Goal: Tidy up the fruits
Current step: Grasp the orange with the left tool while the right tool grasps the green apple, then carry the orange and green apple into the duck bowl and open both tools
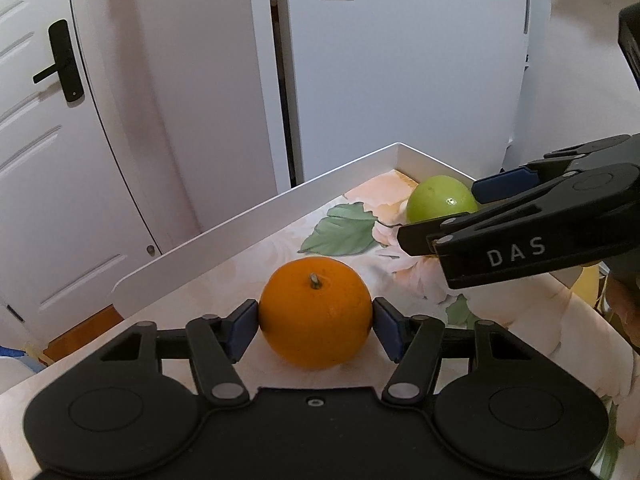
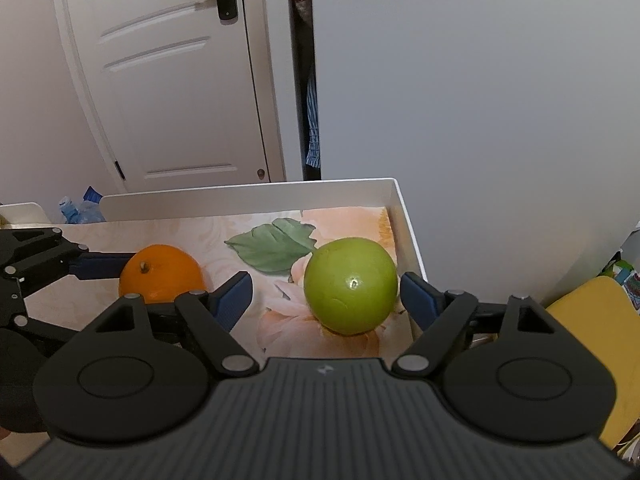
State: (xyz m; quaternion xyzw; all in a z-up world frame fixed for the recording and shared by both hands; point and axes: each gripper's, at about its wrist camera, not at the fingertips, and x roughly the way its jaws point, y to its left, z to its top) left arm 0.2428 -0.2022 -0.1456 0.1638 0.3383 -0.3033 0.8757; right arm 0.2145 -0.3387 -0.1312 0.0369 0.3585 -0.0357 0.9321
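An orange [image 1: 315, 314] with a short stem sits on the floral surface inside a white tray [image 1: 240, 216]. My left gripper [image 1: 316, 314] is shut on it, a blue pad pressed against each side. In the right wrist view the orange [image 2: 160, 276] lies at the left, with the left gripper's fingers [image 2: 100, 266] around it. A green apple [image 2: 351, 285] rests near the tray's far right corner [image 2: 394, 196]. My right gripper [image 2: 324, 286] stands open around the apple: the right pad is close to it and the left pad is well clear. From the left wrist view, the right gripper [image 1: 438, 212] partly covers the apple [image 1: 438, 200].
The tray's low white walls [image 2: 240, 196] bound the far and right sides. Behind stand a white door with a black handle [image 1: 60, 62] and a tall white cabinet [image 1: 400, 80]. A yellow object [image 2: 592, 340] lies beyond the tray's right wall, and a blue plastic bottle [image 2: 76, 208] at the far left.
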